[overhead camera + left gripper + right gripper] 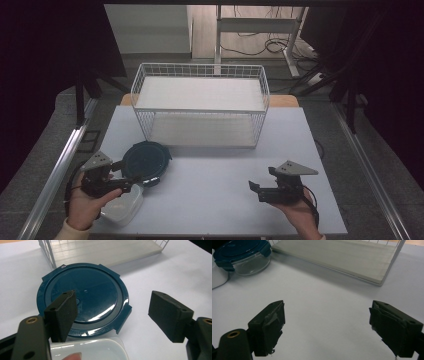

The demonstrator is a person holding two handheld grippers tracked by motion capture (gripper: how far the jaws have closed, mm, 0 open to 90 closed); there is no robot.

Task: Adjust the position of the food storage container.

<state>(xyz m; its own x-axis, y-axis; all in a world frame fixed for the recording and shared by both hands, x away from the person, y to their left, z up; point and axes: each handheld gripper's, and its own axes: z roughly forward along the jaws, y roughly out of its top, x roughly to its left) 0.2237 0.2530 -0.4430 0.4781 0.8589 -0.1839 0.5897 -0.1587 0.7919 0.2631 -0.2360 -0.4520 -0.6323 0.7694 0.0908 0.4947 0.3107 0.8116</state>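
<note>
Near the table's (210,200) front left corner, the released left gripper (131,184) hovered beside the round glass container with a dark blue plastic lid (146,161), which a careless clench might shove away; the right gripper (255,189) gaped empty.

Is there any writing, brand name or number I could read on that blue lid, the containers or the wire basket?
None can be read.
Blue lid: a tiny white mark at its far rim, too small to read.
White container: no text shows.
Wire basket: no label shows.
</note>
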